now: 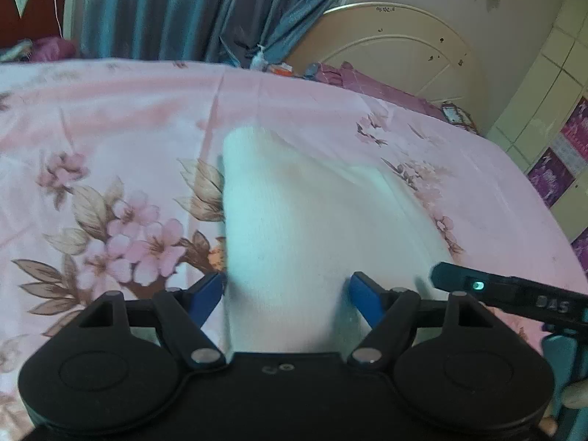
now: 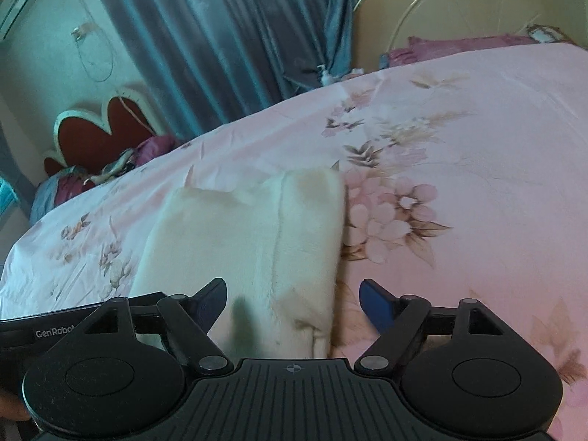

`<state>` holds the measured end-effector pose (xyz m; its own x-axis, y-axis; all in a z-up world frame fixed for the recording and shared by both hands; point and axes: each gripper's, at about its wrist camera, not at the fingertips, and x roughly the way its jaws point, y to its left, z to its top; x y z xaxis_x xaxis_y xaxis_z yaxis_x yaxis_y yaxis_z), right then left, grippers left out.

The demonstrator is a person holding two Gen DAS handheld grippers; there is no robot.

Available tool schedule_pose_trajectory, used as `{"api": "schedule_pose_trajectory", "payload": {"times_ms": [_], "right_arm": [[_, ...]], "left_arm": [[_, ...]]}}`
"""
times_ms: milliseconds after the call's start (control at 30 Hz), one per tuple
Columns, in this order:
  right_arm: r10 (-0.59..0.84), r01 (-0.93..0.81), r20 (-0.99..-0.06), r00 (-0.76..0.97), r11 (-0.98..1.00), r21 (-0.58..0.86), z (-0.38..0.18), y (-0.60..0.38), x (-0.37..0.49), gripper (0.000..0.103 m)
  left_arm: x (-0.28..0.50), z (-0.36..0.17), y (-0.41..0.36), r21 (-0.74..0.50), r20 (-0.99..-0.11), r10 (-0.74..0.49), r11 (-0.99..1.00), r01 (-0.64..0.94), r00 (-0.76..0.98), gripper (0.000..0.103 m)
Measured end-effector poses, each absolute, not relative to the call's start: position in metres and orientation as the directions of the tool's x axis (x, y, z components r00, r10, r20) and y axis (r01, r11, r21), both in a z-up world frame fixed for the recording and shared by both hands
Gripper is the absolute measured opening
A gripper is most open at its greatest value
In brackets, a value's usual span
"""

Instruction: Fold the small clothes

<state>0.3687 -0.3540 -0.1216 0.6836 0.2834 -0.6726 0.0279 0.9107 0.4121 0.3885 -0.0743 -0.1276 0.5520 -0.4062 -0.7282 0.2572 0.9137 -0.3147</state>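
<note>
A small white garment [image 1: 294,202] lies folded on the pink floral bedsheet [image 1: 110,110]. My left gripper [image 1: 287,286] hangs open just above its near end, and the cloth fills the gap between the blue fingertips [image 1: 211,288] without being pinched. In the right wrist view the same garment [image 2: 239,239] shows a lengthwise fold line and a straight right edge. My right gripper [image 2: 293,290] is open over that near right edge, one fingertip above the cloth and the other above the sheet. Nothing is held by either gripper.
The bed runs back to a blue curtain [image 1: 183,7] and a cream rounded headboard [image 1: 404,55], with purple bedding [image 1: 367,81] by it. The right gripper's black body [image 1: 514,294] pokes in beside my left one. A red and white chair back [image 2: 99,125] stands beyond the bed's left side.
</note>
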Motion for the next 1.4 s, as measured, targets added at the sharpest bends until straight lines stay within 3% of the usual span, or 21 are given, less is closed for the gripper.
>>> {"api": "schedule_pose_trajectory", "payload": {"times_ms": [200,233,267,300,433,567,700,1000,1400], "right_arm": [[0.363,0.054,-0.649,0.669,0.847,0.529,-0.15,-0.364,0.38,0.078],[0.382,0.045,-0.639,0.668,0.836,0.547,-0.152,-0.364,0.38,0.075],[0.406,0.034,-0.632,0.66,0.825,0.565,-0.152,-0.364,0.381,0.06],[0.431,0.032,-0.626,0.651,0.808,0.589,-0.152,-0.364,0.382,0.055],[0.439,0.013,-0.627,0.644,0.813,0.582,-0.151,-0.365,0.383,0.049],[0.436,0.02,-0.627,0.645,0.811,0.585,-0.145,-0.357,0.382,0.033],[0.432,0.002,-0.614,0.66,0.817,0.576,-0.133,-0.353,0.379,0.032],[0.46,-0.049,-0.569,0.682,0.804,0.592,-0.096,-0.327,0.37,0.032],[0.462,-0.077,-0.543,0.701,0.806,0.587,-0.06,-0.214,0.345,0.032]], "left_arm": [[0.401,-0.145,-0.068,-0.403,-0.714,-0.478,0.878,0.259,0.511,0.078],[0.401,-0.146,-0.069,-0.405,-0.708,-0.487,0.873,0.27,0.511,0.077],[0.4,-0.147,-0.069,-0.407,-0.705,-0.495,0.869,0.281,0.508,0.076],[0.4,-0.147,-0.07,-0.414,-0.703,-0.501,0.865,0.283,0.505,0.074],[0.397,-0.146,-0.07,-0.436,-0.689,-0.514,0.857,0.274,0.511,0.055],[0.393,-0.138,-0.074,-0.4,-0.686,-0.493,0.87,0.288,0.536,0.041],[0.389,-0.122,-0.08,-0.349,-0.686,-0.475,0.879,0.324,0.551,0.033],[0.369,-0.085,-0.072,-0.301,-0.658,-0.474,0.878,0.373,0.585,0.033],[0.342,-0.054,0.033,-0.299,-0.631,-0.483,0.874,0.384,0.607,0.033]]}}
